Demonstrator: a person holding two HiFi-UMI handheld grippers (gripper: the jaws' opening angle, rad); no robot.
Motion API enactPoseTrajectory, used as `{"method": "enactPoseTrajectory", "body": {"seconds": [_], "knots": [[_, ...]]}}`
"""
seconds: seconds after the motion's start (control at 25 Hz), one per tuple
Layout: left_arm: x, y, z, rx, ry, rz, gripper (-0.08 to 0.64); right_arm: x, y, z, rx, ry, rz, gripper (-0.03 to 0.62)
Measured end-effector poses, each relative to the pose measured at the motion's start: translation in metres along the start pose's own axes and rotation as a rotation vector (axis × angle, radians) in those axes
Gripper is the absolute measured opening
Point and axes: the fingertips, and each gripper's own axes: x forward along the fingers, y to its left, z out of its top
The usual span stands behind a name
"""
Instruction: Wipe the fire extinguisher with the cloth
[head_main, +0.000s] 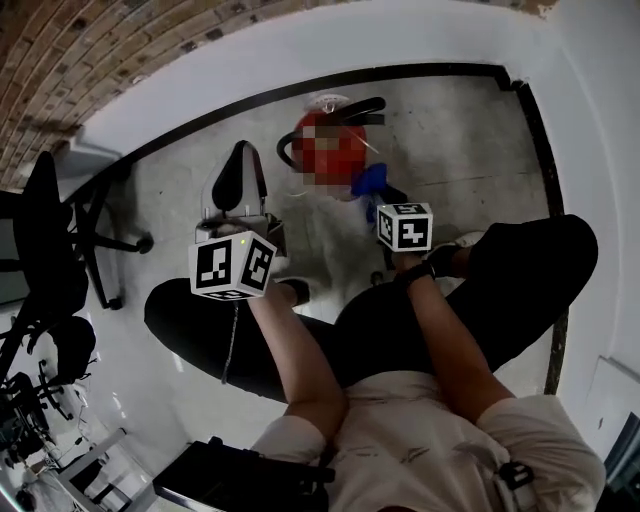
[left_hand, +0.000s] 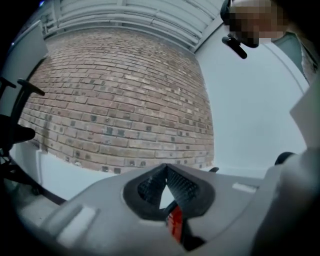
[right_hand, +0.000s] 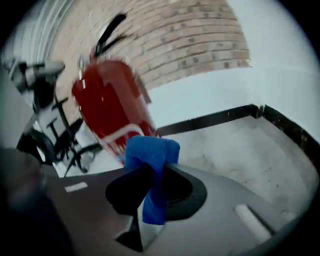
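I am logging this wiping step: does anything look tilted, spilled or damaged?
Nothing stands out. The fire extinguisher looks tilted in the right gripper view, but the wall's black base strip slants too, so probably the camera is tilted. The cloth is pinched in the right gripper; no spill shows.

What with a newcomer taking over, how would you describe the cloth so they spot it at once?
Find the corner of the floor edged by a black strip, where the red fire extinguisher is. Just in front of it, the right claw pinches the cloth. It is the only bright blue, soft thing there.
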Motion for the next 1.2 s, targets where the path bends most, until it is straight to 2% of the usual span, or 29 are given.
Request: {"method": "enactPoseTrajectory", "body": {"seconds": [0.12,0.28,0.4,0.48,0.6,0.68,0.8,1.0,1.2], "knots": [[0.0,-0.003,0.001,0.006,-0.002,-0.018,-0.002,-0.058,0.025,0.071,0.171,-0.226,0.114,0.066],[-0.003,-0.012,-0.008,-0.009,0.011,-0.038,-0.002,-0.126,0.065,0.141,0.247,-0.432,0.283,0.066],[-0.004,-0.021,-0.015,-0.022,0.016,-0.052,-0.002,-0.144,0.094,0.169,0.32,-0.485,0.421,0.066],[-0.007,-0.025,-0.018,-0.026,0.019,-0.057,-0.002,-0.134,0.105,0.171,0.373,-0.475,0.458,0.066],[-0.011,-0.03,-0.018,-0.023,0.025,-0.067,-0.002,-0.108,0.105,0.157,0.426,-0.442,0.433,0.066],[-0.013,-0.034,-0.018,-0.017,0.027,-0.077,-0.002,-0.103,0.096,0.145,0.422,-0.446,0.397,0.064],[-0.011,-0.037,-0.022,-0.024,0.032,-0.084,-0.002,-0.092,0.066,0.116,0.405,-0.418,0.274,0.064],[-0.004,-0.054,-0.039,-0.023,0.073,-0.11,-0.002,-0.008,0.016,0.035,0.562,-0.262,0.129,0.064],[0.001,-0.049,-0.041,-0.024,0.117,-0.08,-0.002,0.072,-0.027,-0.062,0.739,-0.09,-0.015,0.064]]}}
